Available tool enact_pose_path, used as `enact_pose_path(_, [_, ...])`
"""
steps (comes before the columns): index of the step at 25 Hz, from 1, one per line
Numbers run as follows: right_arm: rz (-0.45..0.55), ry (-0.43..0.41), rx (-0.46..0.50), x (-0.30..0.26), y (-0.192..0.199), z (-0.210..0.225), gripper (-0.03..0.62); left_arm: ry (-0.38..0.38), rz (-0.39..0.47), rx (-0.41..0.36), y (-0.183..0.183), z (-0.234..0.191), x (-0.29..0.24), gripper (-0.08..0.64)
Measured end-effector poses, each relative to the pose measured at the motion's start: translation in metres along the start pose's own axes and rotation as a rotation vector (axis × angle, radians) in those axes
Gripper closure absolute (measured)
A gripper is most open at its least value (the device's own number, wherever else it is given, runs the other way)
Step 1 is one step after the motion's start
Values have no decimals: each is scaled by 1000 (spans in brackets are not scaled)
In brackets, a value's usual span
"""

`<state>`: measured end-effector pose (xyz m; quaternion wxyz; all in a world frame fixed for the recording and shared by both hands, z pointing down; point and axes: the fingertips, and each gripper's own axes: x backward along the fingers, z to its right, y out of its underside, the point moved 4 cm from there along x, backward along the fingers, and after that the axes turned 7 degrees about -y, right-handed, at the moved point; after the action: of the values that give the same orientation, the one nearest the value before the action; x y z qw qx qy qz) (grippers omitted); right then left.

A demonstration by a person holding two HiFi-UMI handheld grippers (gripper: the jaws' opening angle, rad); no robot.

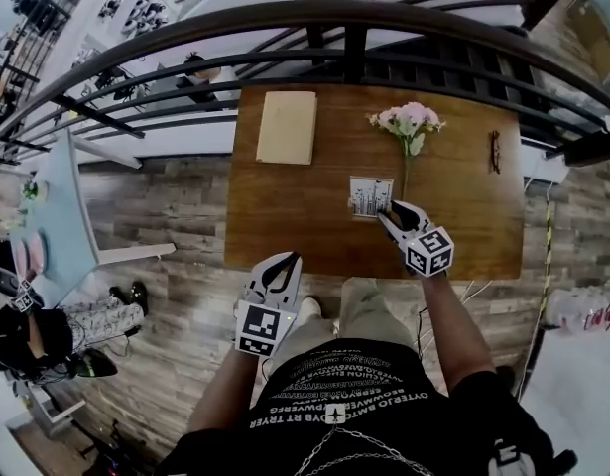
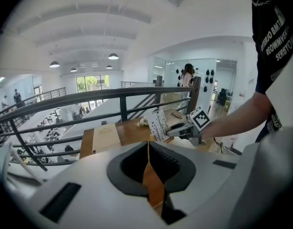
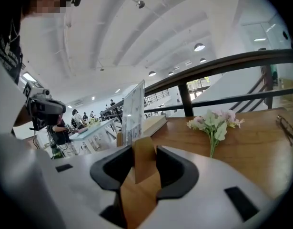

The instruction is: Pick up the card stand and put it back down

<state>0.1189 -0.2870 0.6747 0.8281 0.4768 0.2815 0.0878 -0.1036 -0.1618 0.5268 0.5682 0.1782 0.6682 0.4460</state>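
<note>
One card stand (image 1: 370, 194), clamped in right gripper (image 1: 390, 211)

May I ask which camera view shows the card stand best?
The head view: the card stand shows its printed face. The right gripper view has it edge-on, held by the right gripper; the left gripper view, small and distant.

Book (image 1: 287, 127) left of flowers (image 1: 409, 119), glasses (image 1: 494, 151) right, card stand (image 1: 370, 196) before flowers
</note>
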Motion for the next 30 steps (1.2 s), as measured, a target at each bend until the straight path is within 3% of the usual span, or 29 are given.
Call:
enact_pose_path(13, [-137, 23, 29, -27, 61, 21, 430, 17, 5, -30, 4, 10, 9, 526])
enact_pose_path(26, [-207, 52, 136, -33, 94, 19, 422, -36, -9, -65, 19, 3, 42, 526])
enact_pose_path(30, [-250, 98, 113, -24, 97, 22, 407, -31, 3, -75, 22, 6, 52, 526])
